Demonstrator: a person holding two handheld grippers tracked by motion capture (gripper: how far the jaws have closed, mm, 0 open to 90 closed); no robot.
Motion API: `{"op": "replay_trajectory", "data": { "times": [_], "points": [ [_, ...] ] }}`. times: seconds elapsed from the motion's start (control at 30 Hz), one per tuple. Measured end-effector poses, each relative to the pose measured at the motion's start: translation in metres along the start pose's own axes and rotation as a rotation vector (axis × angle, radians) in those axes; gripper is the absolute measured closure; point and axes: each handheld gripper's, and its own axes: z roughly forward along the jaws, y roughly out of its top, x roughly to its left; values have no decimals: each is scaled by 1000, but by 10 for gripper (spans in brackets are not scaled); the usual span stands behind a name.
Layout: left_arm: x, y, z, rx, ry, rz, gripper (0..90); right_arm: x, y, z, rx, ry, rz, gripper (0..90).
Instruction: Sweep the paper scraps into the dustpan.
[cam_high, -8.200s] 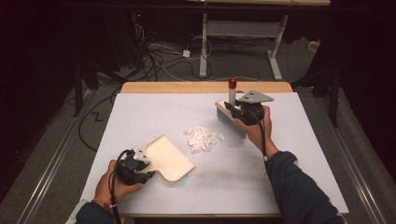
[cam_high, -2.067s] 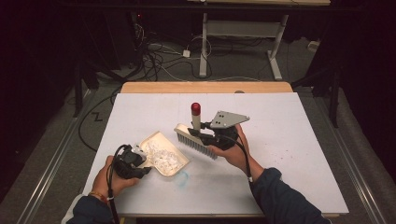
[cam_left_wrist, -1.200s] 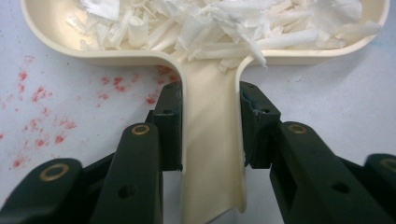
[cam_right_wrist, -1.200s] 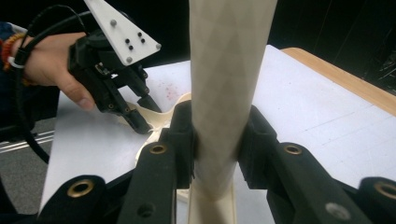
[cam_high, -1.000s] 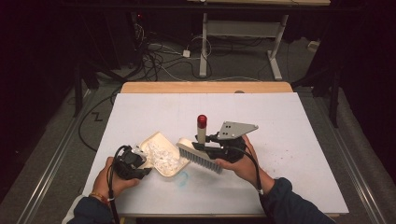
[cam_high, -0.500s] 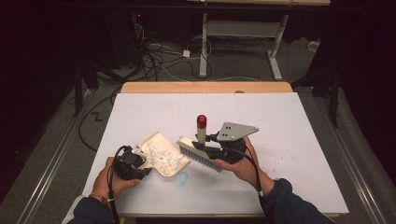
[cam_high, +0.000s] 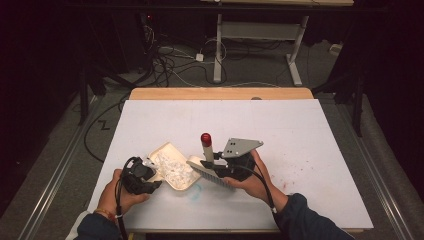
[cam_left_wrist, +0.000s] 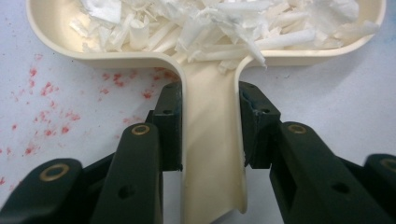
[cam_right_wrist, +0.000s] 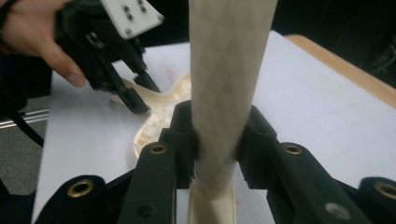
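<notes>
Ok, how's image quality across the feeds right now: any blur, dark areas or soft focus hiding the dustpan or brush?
High view: table evenly lit, surroundings dark; dustpan and brush small but readable. Left gripper view: sharp on the paper shreds, pan handle clear between the jaws. Right gripper view: brush handle very close and soft, blocking the middle; background dim.

Cream dustpan flat on white table, heaped with white paper shreds, handle clamped. Cream brush with red-tipped handle just beside pan's mouth, bristles down, handle upright.
</notes>
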Motion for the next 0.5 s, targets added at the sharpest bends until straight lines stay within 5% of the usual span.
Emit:
{"op": "replay_trajectory", "data": {
  "times": [0.1,0.5],
  "points": [
    [0,0,0,0,1,0,633,3,3,-3,-26,35,-5,713],
    [2,-3,4,1,-10,-6,634,-3,11,-19,-8,8,-4,713]
  ]
}}
